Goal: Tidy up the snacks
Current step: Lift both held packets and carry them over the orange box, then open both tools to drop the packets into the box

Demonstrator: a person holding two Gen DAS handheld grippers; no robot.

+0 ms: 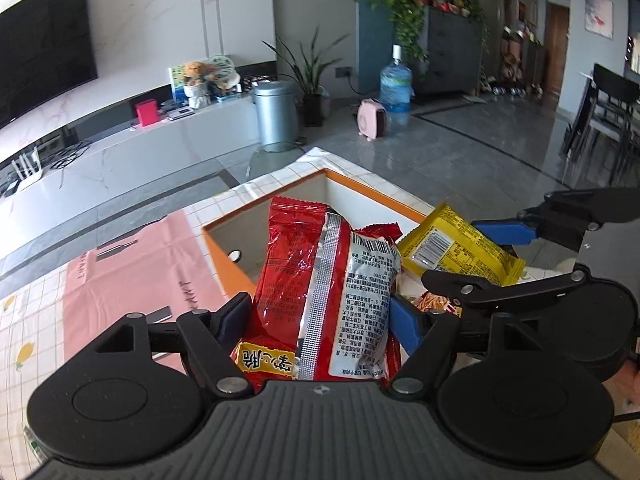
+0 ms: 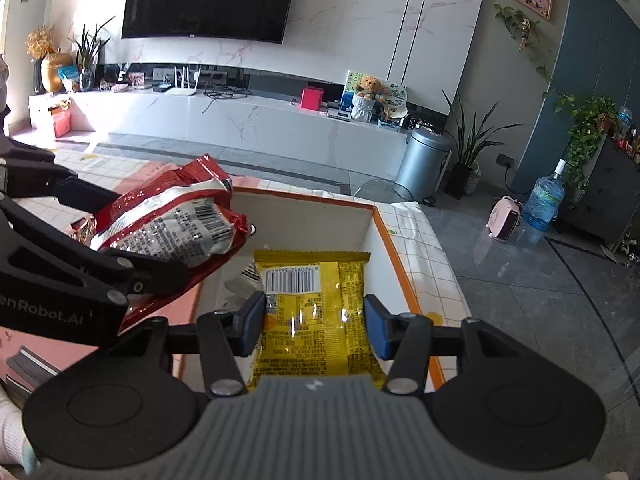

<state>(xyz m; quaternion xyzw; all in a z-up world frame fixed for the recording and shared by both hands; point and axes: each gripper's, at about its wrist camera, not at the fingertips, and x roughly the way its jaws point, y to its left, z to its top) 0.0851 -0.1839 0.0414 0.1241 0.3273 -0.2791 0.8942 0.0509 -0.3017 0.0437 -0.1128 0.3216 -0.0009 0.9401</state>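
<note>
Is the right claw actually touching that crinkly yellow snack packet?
Touching. In the right wrist view, the right claw has both blue pads pressed against the sides of the yellow snack packet, holding it above the orange-rimmed box.

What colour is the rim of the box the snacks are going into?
Orange rim with a white inside, on the box; clearest in the right wrist view.

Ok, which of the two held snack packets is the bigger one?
The red packet in the left gripper; the yellow packet in the right gripper is narrower.
</note>
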